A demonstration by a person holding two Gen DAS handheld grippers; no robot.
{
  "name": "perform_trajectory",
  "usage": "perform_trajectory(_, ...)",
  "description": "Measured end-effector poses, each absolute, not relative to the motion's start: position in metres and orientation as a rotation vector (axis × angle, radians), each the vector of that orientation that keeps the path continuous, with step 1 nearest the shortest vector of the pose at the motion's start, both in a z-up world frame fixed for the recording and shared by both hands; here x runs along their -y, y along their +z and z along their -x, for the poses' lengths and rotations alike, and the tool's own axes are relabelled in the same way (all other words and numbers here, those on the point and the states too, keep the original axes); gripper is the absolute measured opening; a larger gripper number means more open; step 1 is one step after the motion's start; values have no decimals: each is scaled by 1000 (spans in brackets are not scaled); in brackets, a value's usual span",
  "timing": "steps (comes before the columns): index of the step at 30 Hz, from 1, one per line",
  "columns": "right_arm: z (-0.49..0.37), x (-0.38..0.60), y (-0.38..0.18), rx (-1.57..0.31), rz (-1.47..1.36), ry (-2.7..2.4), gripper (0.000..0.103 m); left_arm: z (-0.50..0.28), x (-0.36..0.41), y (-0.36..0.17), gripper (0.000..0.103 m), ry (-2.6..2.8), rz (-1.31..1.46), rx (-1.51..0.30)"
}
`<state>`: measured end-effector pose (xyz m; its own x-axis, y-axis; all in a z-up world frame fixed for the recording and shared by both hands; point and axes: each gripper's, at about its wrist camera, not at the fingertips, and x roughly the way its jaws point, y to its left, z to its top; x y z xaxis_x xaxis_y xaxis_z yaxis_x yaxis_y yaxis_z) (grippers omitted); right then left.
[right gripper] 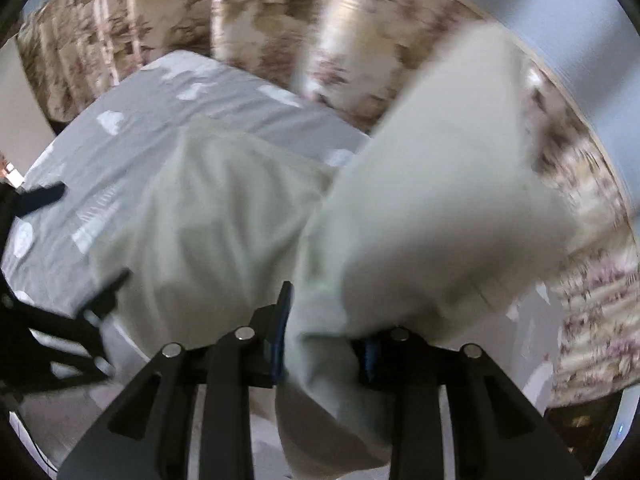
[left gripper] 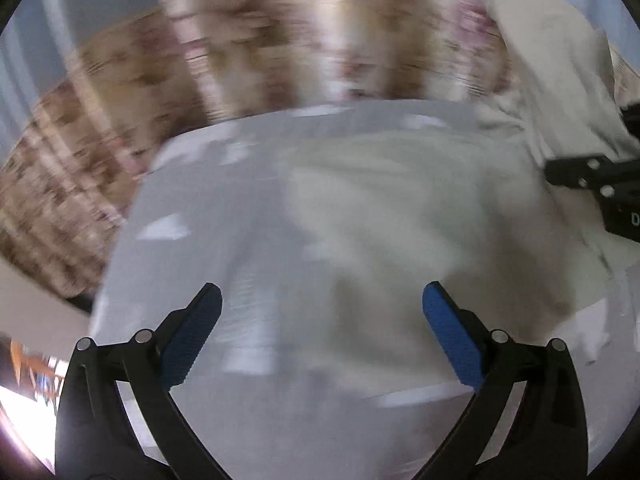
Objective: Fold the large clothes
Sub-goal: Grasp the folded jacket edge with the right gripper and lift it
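A large cream-white garment (left gripper: 400,208) lies on a grey sheet with white cloud shapes (left gripper: 192,208). My left gripper (left gripper: 322,320) is open and empty, hovering above the garment's near edge. My right gripper (right gripper: 326,320) is shut on a bunched part of the garment (right gripper: 432,208) and holds it lifted, so a flap hangs up and to the right. The rest of the garment (right gripper: 216,216) lies flat on the sheet (right gripper: 120,128). The right gripper shows at the right edge of the left wrist view (left gripper: 600,184). The left gripper shows at the left of the right wrist view (right gripper: 60,248). Both views are blurred by motion.
A floral beige and pink curtain (left gripper: 240,48) hangs behind the bed, and shows in the right wrist view (right gripper: 280,20). The sheet's edge drops off at the left (left gripper: 100,304). A bright room area shows at the far lower left (left gripper: 28,368).
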<state>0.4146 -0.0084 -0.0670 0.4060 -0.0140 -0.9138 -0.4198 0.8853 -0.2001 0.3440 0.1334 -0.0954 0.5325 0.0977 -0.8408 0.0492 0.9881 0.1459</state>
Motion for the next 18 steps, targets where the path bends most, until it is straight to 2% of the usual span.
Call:
perform_trajectory(4, -426, -42, -85, -1179, 441, 344, 25, -342, -199, -96, 100, 134, -73, -1048)
perform_trajectory(7, -426, -71, -135, -1238, 473, 351, 25, -338, -228, -98, 100, 146, 12, -1073)
perform_trajectory(10, -425, -69, -130, -1227, 446, 357, 30, -333, -238, -103, 100, 163, 38, -1093)
perform_trajectory(11, -424, -61, -120, -1244, 387, 387, 44, -331, -238, -103, 100, 159, 42, -1099)
perform_trajectory(12, -422, -55, -110, -1256, 329, 437, 77, -328, -237, -101, 100, 158, 40, -1096)
perform_trajectory(13, -414, -50, -96, -1263, 265, 511, 86, -327, -236, -98, 100, 157, 34, -1091)
perform_trajectory(18, -373, -22, -27, -1093, 232, 543, 88, -324, -216, -79, 100, 133, -6, -1062)
